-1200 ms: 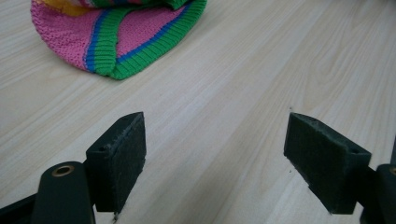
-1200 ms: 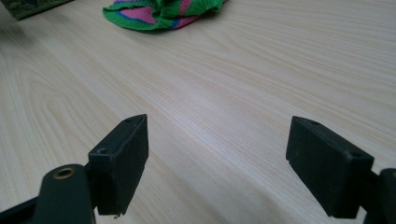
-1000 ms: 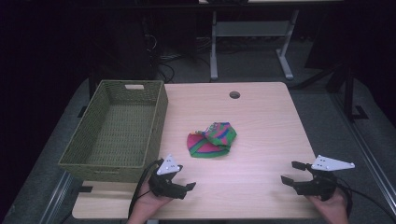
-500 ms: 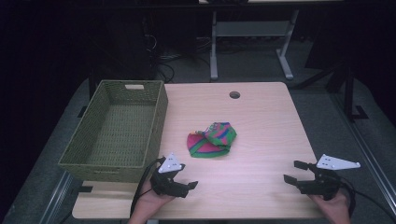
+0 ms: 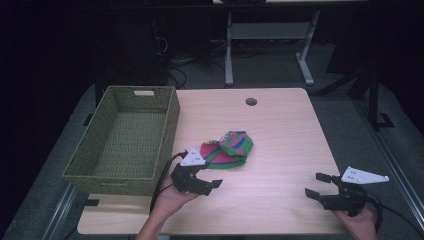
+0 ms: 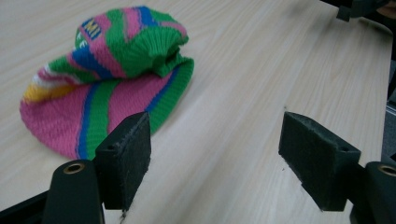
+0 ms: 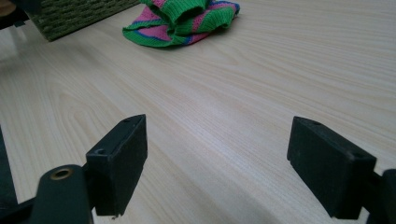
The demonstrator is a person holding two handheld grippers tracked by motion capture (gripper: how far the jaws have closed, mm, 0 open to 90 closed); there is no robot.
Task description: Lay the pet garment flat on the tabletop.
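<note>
Nothing is yet gripped.
The hat (image 6: 107,79) is seen just ahead of the left gripper (image 6: 215,158); both grippers' jaws are held apart, and the basket (image 5: 125,135) is empty.

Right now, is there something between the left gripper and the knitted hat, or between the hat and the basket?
Nothing visible. The left gripper is open, with bare table up to the knitted hat. Between hat and basket lies only bare wood.
</note>
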